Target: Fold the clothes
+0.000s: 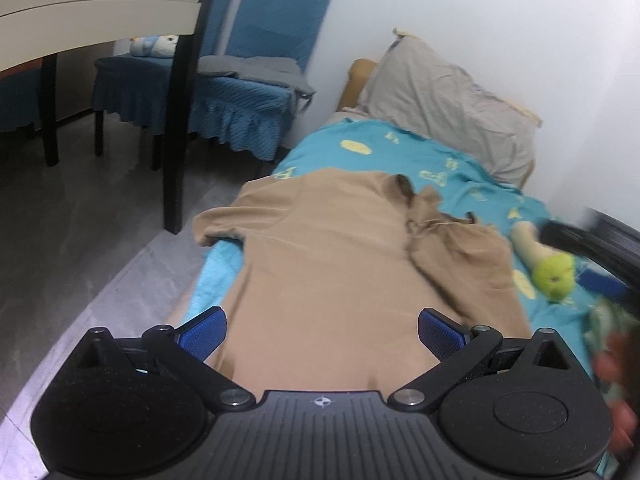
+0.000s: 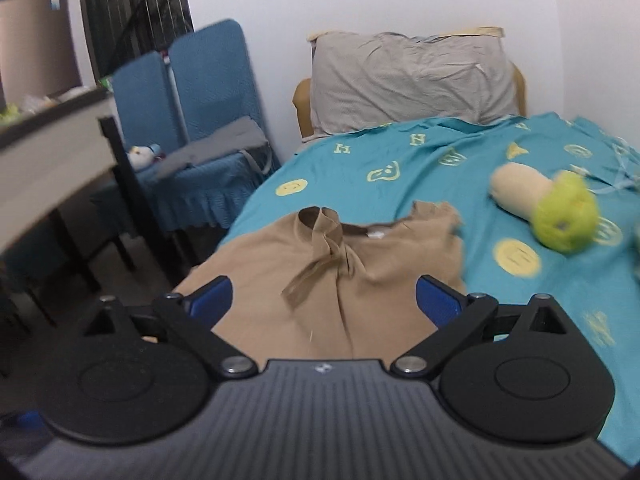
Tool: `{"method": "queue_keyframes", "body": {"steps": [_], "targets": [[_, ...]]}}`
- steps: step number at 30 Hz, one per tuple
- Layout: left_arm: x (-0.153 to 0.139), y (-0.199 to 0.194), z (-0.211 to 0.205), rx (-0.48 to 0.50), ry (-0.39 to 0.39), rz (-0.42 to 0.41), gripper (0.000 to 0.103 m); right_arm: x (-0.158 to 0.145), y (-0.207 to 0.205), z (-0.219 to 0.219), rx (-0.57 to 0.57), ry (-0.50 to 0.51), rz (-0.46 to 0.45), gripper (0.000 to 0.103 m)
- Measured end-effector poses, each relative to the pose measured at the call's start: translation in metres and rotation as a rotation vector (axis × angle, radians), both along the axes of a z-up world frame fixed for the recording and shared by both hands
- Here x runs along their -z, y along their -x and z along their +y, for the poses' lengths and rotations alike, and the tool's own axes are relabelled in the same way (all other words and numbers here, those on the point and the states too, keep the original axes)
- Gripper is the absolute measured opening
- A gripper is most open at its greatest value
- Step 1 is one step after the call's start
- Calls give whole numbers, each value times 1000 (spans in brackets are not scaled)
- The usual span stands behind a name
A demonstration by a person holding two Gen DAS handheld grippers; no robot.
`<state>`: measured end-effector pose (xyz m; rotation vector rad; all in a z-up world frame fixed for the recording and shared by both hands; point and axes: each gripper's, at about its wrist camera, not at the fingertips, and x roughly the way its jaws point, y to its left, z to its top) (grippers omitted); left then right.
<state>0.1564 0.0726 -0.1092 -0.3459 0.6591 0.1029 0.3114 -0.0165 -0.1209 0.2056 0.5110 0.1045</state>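
A tan shirt lies spread on the teal bed sheet, one sleeve hanging over the bed's left edge and the right side folded in and bunched. It also shows in the right wrist view, collar towards the pillow. My left gripper is open and empty, above the shirt's lower part. My right gripper is open and empty, above the shirt's middle; it shows blurred at the right edge of the left wrist view.
A grey pillow leans at the bed's head. A green and beige plush toy lies on the sheet, right of the shirt. Blue-covered chairs and a table with black legs stand left of the bed.
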Motion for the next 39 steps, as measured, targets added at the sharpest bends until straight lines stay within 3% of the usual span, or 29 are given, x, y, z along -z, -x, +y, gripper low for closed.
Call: {"method": "queue_keyframes", "body": {"steps": [3, 7, 13, 19, 26, 30, 35, 37, 39], "targets": [[-5, 14, -11, 56, 33, -19, 103, -24, 73, -16, 3, -23, 7, 100], [-7, 33, -32, 186, 114, -10, 102, -40, 159, -44, 89, -103, 29, 100], [2, 63, -73, 369, 221, 117, 96, -30, 239, -80, 217, -219, -23, 100], [32, 90, -118, 505, 378, 251, 80, -18, 247, -100, 270, -214, -20, 100], [61, 103, -156, 627, 351, 355, 63, -1, 241, -111, 300, -261, 44, 100], [82, 101, -160, 652, 468, 433, 54, 3, 237, -109, 318, -256, 47, 100], [94, 98, -164, 654, 461, 442, 34, 10, 230, -104, 326, -244, 74, 100], [96, 96, -166, 651, 448, 435, 11, 10, 229, -101, 321, -228, 74, 100], [95, 97, -164, 644, 446, 425, 7, 11, 229, -98, 318, -211, 76, 100]]}}
